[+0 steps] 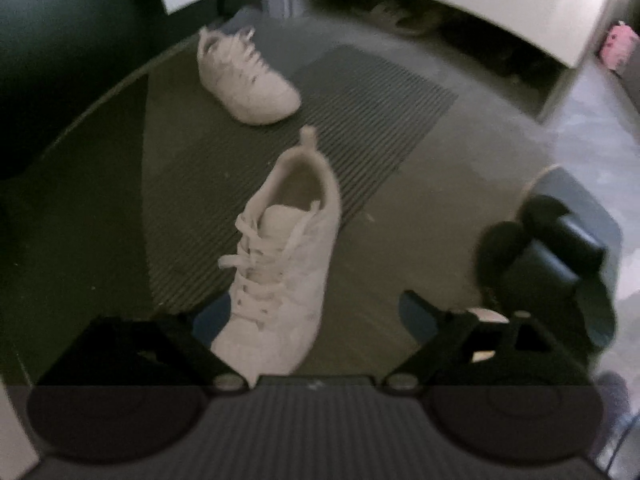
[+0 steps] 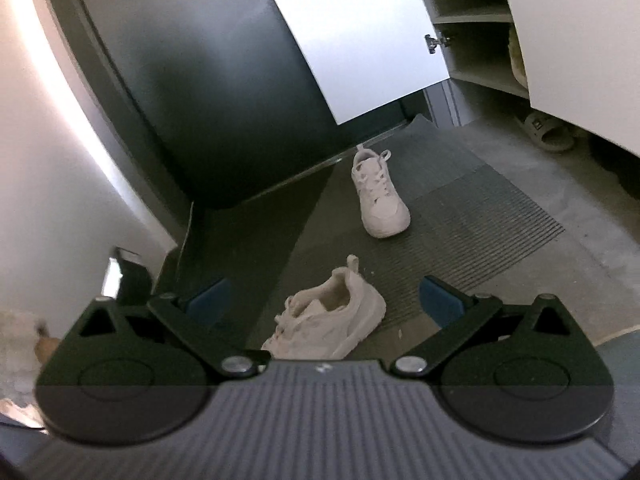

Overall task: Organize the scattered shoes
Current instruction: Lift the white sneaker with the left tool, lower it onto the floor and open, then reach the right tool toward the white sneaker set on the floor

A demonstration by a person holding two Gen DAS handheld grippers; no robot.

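Ribbed doormat (image 2: pixel 460 216) underfoot carries 2 white sneakers: the near sneaker (image 2: pixel 336 320) lies at 6 o'clock, the far sneaker (image 2: pixel 380 196) at 12. My left gripper (image 1: pixel 316 316) and right gripper (image 2: pixel 324 300) gape wide, empty, aimed for pickup toward the shoe cabinet (image 2: pixel 472 36).

Our left gripper (image 1: pixel 316 312) jaws wide, above near white sneaker (image 1: pixel 280 264) on ribbed mat (image 1: pixel 380 112), we see second white sneaker (image 1: pixel 246 76) farther off, right gripper (image 1: pixel 548 256) blurred at right edge

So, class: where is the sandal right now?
In the right wrist view the sandal lies on the floor at upper right, under the open cupboard, well apart from both white sneakers on the mat.
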